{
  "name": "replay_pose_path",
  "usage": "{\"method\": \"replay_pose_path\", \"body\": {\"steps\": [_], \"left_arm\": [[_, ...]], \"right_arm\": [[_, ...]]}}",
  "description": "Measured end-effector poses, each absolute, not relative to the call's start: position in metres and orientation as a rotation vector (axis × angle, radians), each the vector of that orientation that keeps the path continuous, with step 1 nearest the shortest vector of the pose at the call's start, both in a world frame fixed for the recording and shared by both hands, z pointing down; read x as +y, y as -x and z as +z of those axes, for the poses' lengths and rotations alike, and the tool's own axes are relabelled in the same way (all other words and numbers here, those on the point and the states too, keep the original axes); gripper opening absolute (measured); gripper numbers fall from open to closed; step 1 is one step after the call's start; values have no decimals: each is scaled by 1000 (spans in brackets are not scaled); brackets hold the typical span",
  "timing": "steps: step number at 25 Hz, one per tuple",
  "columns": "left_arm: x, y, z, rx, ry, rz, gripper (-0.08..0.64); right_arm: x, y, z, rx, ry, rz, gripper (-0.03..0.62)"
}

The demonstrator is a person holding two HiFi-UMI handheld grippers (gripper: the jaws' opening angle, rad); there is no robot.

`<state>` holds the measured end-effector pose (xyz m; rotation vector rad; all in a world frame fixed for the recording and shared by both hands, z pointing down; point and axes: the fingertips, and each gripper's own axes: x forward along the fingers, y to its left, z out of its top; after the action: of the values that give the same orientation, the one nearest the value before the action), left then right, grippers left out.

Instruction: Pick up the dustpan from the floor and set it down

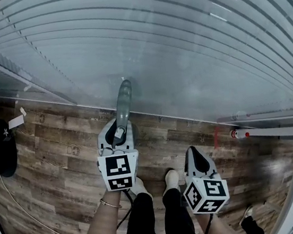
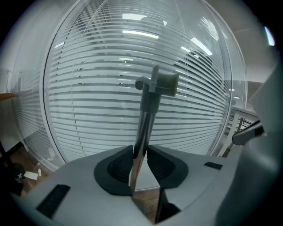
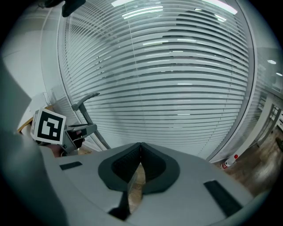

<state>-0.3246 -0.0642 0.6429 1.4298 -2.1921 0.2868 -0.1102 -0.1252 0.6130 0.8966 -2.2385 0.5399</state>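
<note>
While left tongs clamp the dustpan handle and right tongs sit closed, empty: hazard, smooth handle may slide or swing if pinched loosely.

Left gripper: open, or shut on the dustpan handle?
Shut on the dustpan handle: the pads of the left gripper press its metal shaft from both sides.
</note>
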Motion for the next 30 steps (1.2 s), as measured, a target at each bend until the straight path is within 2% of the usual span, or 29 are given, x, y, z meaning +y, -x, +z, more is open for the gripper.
{"method": "replay_pose_path", "body": {"steps": [22, 26, 30], "left_arm": [[-34, 290, 624, -2186, -1427, 328, 94], [-24, 273, 593, -2182, -1451, 306, 91], [-33, 282, 524, -2234, -1472, 233, 89]], "right_arm": [[-124, 115, 599, -2283, -844, 509, 32], [-121, 118, 578, -2315, -810, 484, 32], [-131, 146, 524, -2392, -756, 394, 32]]}}
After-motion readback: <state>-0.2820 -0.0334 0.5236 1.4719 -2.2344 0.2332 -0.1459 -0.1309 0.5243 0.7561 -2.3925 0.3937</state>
